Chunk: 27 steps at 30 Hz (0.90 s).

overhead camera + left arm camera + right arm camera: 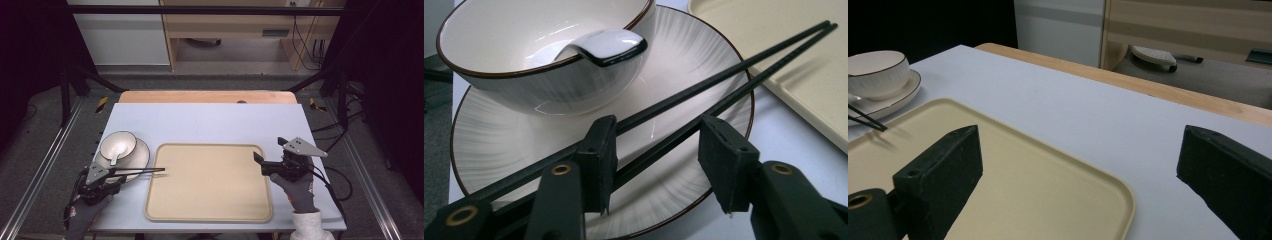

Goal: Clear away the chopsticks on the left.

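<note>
Black chopsticks [704, 95] lie across the plate [704, 45] at the table's near left, between my left gripper's [659, 165] half-closed, not yet clamped jaws; lifting remains. My right gripper [260, 162] waits wide open, empty, beside the tray [210, 200].

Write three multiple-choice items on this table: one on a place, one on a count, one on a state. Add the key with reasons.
1. The bowl stands on:
A. the tray
B. the bare table
C. the plate

2. How many black chopsticks are there?
A. two
B. one
C. four

3. The right gripper is:
A. shut on a spoon
B. open and empty
C. shut on the tray's rim

Key: C, the bowl rests inside the plate's rim; A, a pair lies side by side; B, its fingers stand wide apart with nothing between.
</note>
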Each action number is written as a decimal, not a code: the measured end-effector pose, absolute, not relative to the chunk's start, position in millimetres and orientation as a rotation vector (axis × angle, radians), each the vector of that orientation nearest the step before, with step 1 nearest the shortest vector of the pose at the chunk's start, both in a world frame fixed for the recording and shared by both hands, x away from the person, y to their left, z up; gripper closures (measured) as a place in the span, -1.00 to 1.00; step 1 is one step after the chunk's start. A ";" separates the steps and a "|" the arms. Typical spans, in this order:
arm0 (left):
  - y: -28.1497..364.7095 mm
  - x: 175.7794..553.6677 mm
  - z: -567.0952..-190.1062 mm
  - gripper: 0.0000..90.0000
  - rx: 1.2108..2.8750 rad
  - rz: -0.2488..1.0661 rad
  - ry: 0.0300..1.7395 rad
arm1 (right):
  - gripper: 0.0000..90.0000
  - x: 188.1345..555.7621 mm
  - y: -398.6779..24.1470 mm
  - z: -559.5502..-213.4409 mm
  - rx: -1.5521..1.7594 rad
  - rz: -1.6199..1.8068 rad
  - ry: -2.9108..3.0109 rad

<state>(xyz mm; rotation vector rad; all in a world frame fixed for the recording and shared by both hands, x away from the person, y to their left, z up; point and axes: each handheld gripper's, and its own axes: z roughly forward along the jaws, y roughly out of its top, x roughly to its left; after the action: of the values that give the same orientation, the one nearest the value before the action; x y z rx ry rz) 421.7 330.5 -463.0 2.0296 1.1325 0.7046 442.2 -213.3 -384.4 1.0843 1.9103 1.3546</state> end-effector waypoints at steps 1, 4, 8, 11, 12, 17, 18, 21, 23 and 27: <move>330.3 421.7 -462.8 0.21 2.034 0.702 1.131 | -0.90 442.3 -213.3 -384.4 1.085 1.355 1.910; 329.3 421.6 -462.3 0.31 2.042 0.687 1.128 | -0.90 442.3 -213.4 -384.4 1.087 1.353 1.907; 328.2 421.6 -462.0 0.42 2.050 0.671 1.124 | -0.90 442.3 -213.4 -384.4 1.087 1.351 1.908; 327.4 421.8 -461.9 0.51 2.049 0.661 1.130 | -0.90 442.5 -213.3 -384.6 1.089 1.349 1.909; 327.1 421.8 -461.7 0.54 2.048 0.655 1.131 | -0.90 442.6 -213.3 -384.6 1.089 1.348 1.909; 324.7 421.5 -460.4 0.66 2.052 0.635 1.125 | -0.91 442.9 -213.2 -384.9 1.090 1.345 1.911; 324.3 421.3 -459.8 0.68 2.058 0.629 1.121 | -0.91 442.9 -213.1 -385.0 1.090 1.345 1.910; 322.1 421.0 -459.5 0.75 2.054 0.623 1.120 | -0.91 443.1 -213.2 -385.1 1.089 1.342 1.911; 321.4 421.0 -458.8 0.78 2.063 0.614 1.119 | -0.91 443.2 -213.1 -385.2 1.090 1.342 1.912; 320.7 421.1 -458.5 0.87 2.063 0.601 1.123 | -0.91 443.3 -212.9 -385.4 1.090 1.340 1.915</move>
<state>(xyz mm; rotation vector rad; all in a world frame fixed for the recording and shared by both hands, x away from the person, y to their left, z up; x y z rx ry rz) 421.1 320.7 -458.5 2.0626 1.1228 0.6005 443.3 -212.9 -385.4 1.0895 1.9147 1.3398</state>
